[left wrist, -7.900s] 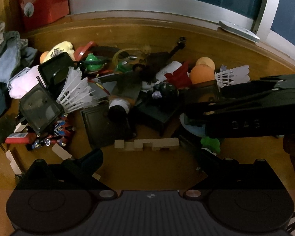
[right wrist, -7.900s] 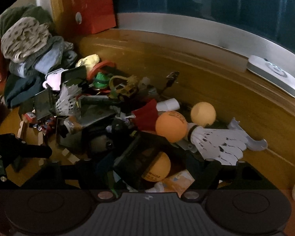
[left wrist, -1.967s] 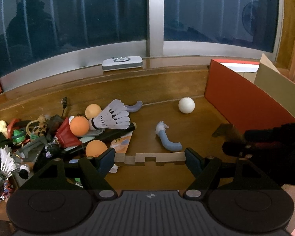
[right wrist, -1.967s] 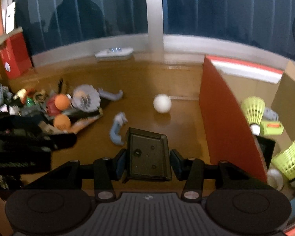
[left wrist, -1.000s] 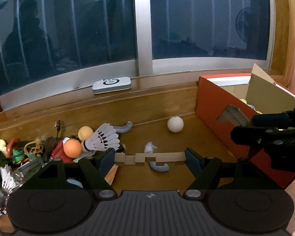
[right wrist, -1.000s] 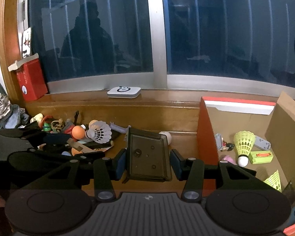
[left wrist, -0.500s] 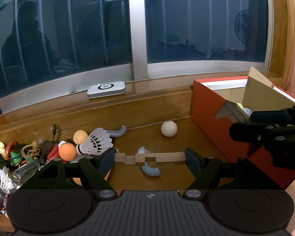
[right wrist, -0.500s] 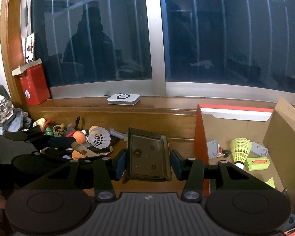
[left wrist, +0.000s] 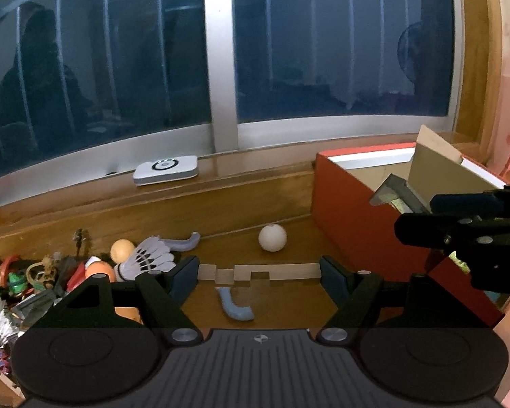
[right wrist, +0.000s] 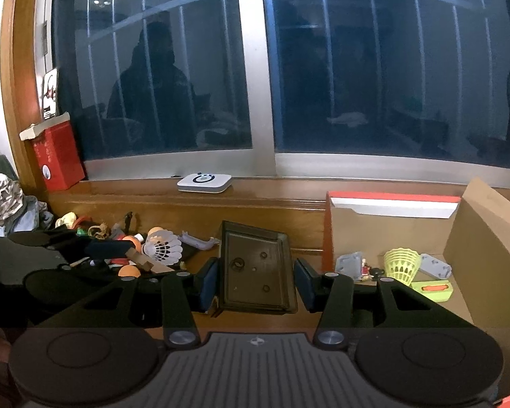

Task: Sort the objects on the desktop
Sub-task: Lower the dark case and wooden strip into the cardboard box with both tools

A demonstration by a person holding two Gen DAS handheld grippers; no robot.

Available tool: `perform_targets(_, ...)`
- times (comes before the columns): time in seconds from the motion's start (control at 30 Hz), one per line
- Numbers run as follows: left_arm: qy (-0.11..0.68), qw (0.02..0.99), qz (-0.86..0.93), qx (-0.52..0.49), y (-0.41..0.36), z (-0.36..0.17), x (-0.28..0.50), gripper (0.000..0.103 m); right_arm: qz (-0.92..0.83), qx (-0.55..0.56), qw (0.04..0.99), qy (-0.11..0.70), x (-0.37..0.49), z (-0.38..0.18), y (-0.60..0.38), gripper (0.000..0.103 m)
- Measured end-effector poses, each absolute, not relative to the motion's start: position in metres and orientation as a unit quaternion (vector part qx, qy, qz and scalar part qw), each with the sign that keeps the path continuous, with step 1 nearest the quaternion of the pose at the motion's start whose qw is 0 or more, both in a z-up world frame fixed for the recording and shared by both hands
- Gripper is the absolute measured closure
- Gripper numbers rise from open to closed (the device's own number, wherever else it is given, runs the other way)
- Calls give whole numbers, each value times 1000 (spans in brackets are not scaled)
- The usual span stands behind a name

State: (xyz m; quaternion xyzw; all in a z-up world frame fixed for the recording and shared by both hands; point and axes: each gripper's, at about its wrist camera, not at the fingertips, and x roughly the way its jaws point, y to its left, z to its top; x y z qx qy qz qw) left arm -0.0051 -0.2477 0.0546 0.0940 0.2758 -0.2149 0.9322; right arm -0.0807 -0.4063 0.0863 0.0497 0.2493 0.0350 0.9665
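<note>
Partly done: the red cardboard box [right wrist: 328,234] holds some items, a heap [right wrist: 119,238] left of it remains, while the left gripper [left wrist: 259,272] clamps a notched wooden strip [left wrist: 258,271] and the right gripper [right wrist: 256,282] a dark translucent tray [right wrist: 255,272].

The wooden tabletop [left wrist: 289,302] runs below a raised window ledge [left wrist: 248,183]. A white ball [left wrist: 272,237] lies alone on it. Left of the ball sits a heap of small things [left wrist: 44,278], with a white shuttlecock [left wrist: 149,261] and an orange ball [left wrist: 121,250] at its near edge. In front of the ball lies a bluish curved piece [left wrist: 233,307]. Right of the ball stands an open red box [left wrist: 357,224].
</note>
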Motion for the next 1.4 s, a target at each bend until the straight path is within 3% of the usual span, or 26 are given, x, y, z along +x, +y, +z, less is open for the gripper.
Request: perform_targets(1.4, 251, 922, -266, 127, -363, 60, -24, 27, -25, 84, 967, 240, -105, 74, -524, 53)
